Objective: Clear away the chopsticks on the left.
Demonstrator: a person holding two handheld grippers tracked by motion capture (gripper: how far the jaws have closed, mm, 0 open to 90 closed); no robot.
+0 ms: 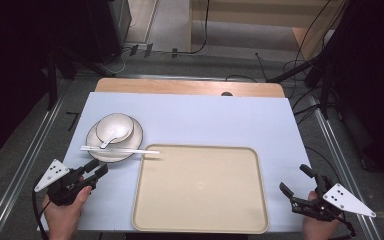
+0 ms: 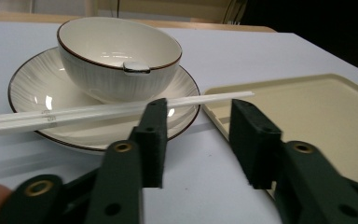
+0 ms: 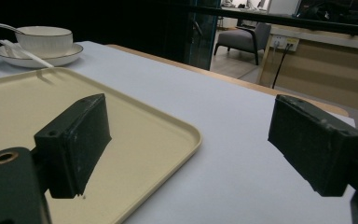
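Aiming the left gripper [image 1: 96, 169], jaws apart and holding nothing, at the 2 chopsticks [image 2: 116, 108] lying across the plate [image 2: 32, 86] beside the tray [image 1: 200, 187]. Closing low and level, avoiding the bowl [image 2: 116, 56]. Keeping the right gripper [image 1: 296, 181] apart, waiting.

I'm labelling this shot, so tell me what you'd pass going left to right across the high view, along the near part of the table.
left gripper → plate with the bowl on it → tray → right gripper
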